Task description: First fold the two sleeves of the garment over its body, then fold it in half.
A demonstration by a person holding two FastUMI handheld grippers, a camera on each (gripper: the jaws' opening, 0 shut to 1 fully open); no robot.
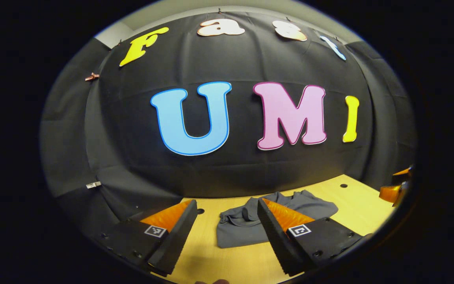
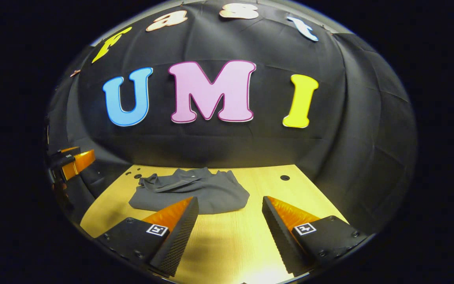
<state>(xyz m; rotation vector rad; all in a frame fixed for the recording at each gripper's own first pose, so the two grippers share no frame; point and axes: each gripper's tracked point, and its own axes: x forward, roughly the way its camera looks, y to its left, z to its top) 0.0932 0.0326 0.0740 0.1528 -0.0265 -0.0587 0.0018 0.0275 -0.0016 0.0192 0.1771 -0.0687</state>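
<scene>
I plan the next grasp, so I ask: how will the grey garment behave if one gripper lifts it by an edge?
The garment is probably floppy: it lies on the table in soft bunched wrinkles. Lifted by an edge, it would likely droop and unfold. It looks thin, so probably light, and might slide on the smooth wood.

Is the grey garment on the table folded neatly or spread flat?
Neither: the garment lies bunched on the table, with wrinkles and cloth piled along its far edge. Both grippers are open, away from it.
</scene>
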